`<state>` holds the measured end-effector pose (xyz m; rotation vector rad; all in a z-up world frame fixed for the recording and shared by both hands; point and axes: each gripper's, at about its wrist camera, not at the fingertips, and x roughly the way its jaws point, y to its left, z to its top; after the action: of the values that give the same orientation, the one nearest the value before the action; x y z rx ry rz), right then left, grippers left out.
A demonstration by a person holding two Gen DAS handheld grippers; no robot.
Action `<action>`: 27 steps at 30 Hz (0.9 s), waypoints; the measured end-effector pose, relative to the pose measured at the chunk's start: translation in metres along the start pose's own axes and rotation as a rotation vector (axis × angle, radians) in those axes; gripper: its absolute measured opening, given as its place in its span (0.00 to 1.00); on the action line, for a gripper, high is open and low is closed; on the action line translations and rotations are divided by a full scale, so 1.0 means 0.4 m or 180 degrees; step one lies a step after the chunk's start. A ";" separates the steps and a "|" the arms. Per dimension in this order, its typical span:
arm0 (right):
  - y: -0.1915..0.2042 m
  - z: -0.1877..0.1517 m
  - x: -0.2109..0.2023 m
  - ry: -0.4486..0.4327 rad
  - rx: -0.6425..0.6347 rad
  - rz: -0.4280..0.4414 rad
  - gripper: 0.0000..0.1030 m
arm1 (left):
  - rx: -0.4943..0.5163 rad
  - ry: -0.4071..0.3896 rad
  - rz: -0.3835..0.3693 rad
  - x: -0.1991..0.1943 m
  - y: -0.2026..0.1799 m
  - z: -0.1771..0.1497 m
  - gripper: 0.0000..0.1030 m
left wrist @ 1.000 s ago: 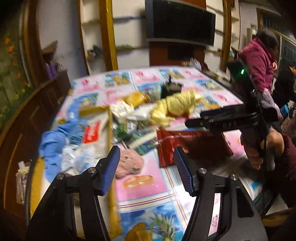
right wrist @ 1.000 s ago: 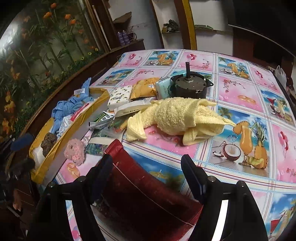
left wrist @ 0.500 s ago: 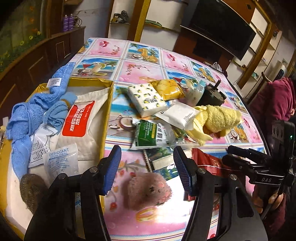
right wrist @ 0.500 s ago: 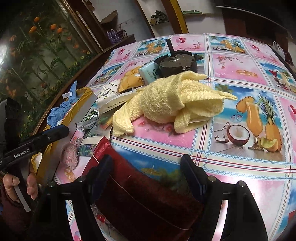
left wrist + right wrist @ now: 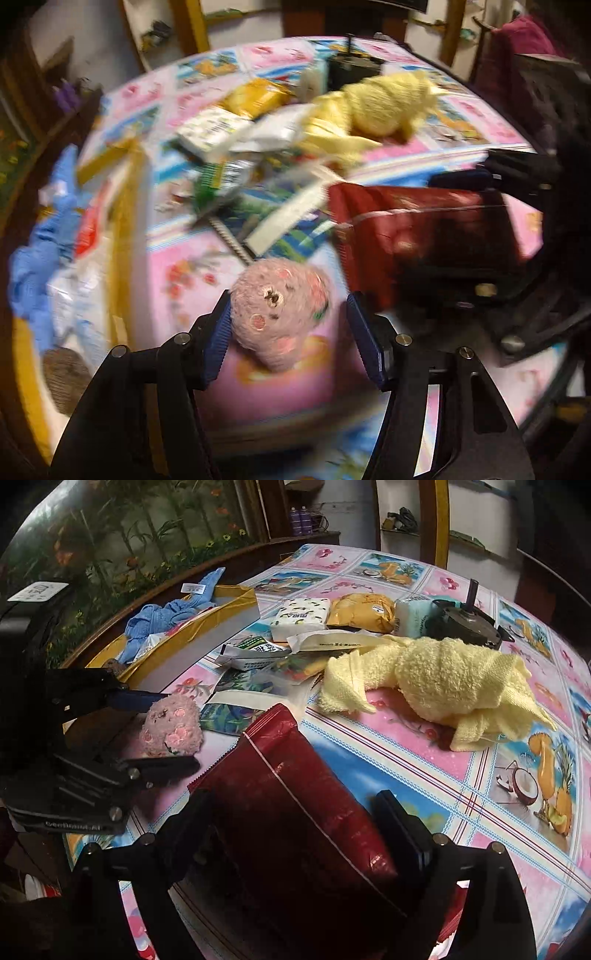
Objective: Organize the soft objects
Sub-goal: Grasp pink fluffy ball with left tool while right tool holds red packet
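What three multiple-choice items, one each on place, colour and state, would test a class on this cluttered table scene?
1. The fuzzy pink plush toy lies
A. between the left gripper's jaws
B. inside the yellow-edged box
C. on the towel

2. The rolled terry towel is
A. blue
B. pale yellow
C. red

3. The dark red foil pouch is
A. hanging from a shelf
B. lying on the patterned tablecloth
C. rolled into a ball

Key: 1 A, jaws flank the toy; 2 B, its pile is pale yellow; 3 B, it lies on the cloth.

Pink plush (image 5: pixel 170 726) showing rosy spots; red foil pouch (image 5: pixel 295 805) gleaming at 6 o'clock; yellow towel (image 5: pixel 443 679) lying at 2 o'clock; tablecloth (image 5: pixel 517 775) showing tropical-drink squares.
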<state>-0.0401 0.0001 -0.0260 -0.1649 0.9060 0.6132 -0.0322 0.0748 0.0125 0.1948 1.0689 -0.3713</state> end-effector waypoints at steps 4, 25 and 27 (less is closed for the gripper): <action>0.005 -0.005 -0.005 0.0053 -0.0111 -0.0115 0.79 | -0.0079 -0.0036 -0.0093 -0.014 0.005 -0.011 0.58; -0.136 -0.010 -0.035 0.0188 0.0554 -0.0241 0.77 | 0.0118 -0.0249 0.0381 -0.013 -0.019 -0.025 0.59; -0.144 -0.010 -0.038 0.0163 0.0605 -0.0175 0.77 | 0.0076 -0.0238 0.0314 -0.005 -0.032 -0.018 0.59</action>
<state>-0.0173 -0.0551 -0.0236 -0.0347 1.0008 0.4709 -0.0440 0.0660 0.0111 0.2522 0.9776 -0.3003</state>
